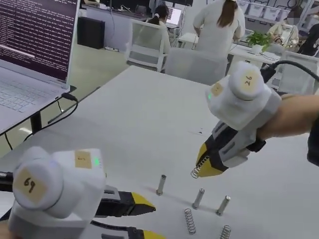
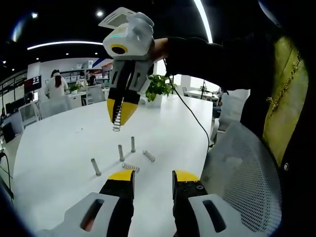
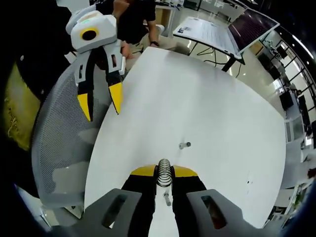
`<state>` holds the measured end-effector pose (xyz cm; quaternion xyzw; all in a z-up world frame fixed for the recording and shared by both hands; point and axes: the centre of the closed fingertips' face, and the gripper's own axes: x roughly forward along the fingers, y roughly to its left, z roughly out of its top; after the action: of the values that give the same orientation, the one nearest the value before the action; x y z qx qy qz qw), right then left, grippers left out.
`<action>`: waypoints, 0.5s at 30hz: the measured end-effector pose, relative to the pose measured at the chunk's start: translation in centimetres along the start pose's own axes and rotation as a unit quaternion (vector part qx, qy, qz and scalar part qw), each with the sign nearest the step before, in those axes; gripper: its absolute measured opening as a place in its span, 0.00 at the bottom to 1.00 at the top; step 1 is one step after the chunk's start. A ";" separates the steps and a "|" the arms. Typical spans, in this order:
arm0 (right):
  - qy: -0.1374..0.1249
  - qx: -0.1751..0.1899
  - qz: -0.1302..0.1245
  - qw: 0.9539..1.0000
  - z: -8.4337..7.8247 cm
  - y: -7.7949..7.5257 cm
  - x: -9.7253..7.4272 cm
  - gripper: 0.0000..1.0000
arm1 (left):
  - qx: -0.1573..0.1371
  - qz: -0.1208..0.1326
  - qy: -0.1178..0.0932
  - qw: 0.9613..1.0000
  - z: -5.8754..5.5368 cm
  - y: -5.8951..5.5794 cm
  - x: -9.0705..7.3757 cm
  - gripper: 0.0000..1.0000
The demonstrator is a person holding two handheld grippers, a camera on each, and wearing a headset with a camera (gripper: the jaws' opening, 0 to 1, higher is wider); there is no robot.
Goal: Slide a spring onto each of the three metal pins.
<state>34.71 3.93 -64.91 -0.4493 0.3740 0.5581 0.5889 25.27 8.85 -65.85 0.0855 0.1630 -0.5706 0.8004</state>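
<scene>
- A small coiled steel spring (image 1: 198, 168) is pinched between the yellow-tipped jaws of the right gripper (image 1: 208, 170). The jaws are clenched on its upper coils, and the lower coils hang free below the tips.
- Three short silver metal cylinders stand upright in a shallow row on the white table (image 1: 149, 124): the left pin (image 1: 161, 184), the middle pin (image 1: 198, 197) and the right pin (image 1: 223, 205).
- The held spring is carried clear of the table, above and just on the far side of the middle pin and apart from its top. In the left gripper view its free end (image 2: 117, 127) hangs almost over that pin (image 2: 120, 152), so the target is judged to lie below and slightly nearer.
- The spring's long axis is close to upright with a slight slant, while the pins are vertical. A small straightening is judged necessary before the open coil can be lowered over the pin's tip.
- The right gripper is pointed steeply downward and reaches in from the right; it is much the nearer of the two to the pins.
- The left gripper (image 1: 152, 221) is held low at the near left, its jaws spread and empty and aimed right towards the row.
- Two loose wire springs lie flat on the table on the near side of the pins, one (image 1: 189, 220) left of the other (image 1: 226, 231).
- No pin is seen carrying a spring, so all three are judged to be unfilled.
</scene>
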 end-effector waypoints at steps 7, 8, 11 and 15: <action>0.007 -0.010 -0.007 1.000 0.7 -2.3 1.5 0.08 | -0.005 0.002 0.002 1.000 -0.3 0.1 0.0 0.23; 0.008 -0.010 -0.007 1.000 0.7 -2.5 1.7 0.08 | -0.005 0.002 0.002 1.000 -0.3 0.1 0.0 0.23; 0.009 -0.011 -0.005 1.000 0.9 -3.3 2.6 0.08 | -0.007 0.003 0.001 1.000 -0.4 0.1 0.1 0.23; 0.020 -0.015 -0.004 1.000 0.7 -4.0 3.6 0.08 | -0.008 0.004 0.001 1.000 -0.4 0.2 0.1 0.23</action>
<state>38.96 5.90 -67.66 -0.4708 0.3755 0.5521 0.5766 25.45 8.95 -66.28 0.0802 0.1682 -0.5659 0.8031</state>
